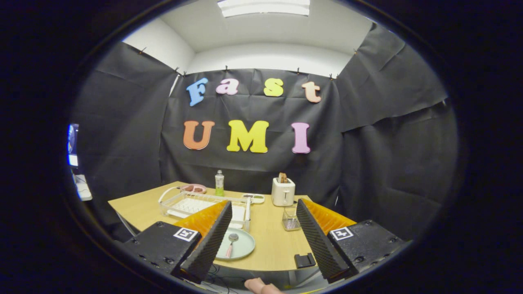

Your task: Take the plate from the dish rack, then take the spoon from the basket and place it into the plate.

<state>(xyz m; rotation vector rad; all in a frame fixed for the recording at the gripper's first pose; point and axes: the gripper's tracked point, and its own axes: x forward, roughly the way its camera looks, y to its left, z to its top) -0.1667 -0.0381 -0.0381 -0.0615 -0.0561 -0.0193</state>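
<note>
Gripper view. The gripper (261, 237) is held above the near edge of a light wooden table (269, 245), its two ribbed fingers spread wide with nothing between them. A round, pale green plate (243, 249) lies flat on the table beside the left finger, which covers part of it. The spoon (231, 243) rests in the plate: its round grey bowl points away toward the dish rack, its pinkish handle toward the near table edge, long axis running near to far. The white wire dish rack (192, 203) stands just beyond the plate. Behind it stands a clear bottle (219, 183) with green liquid. A white toaster (283, 191) stands further right, a clear glass (290, 219) in front of it. A small black block (304, 260) sits at the near table edge.
</note>
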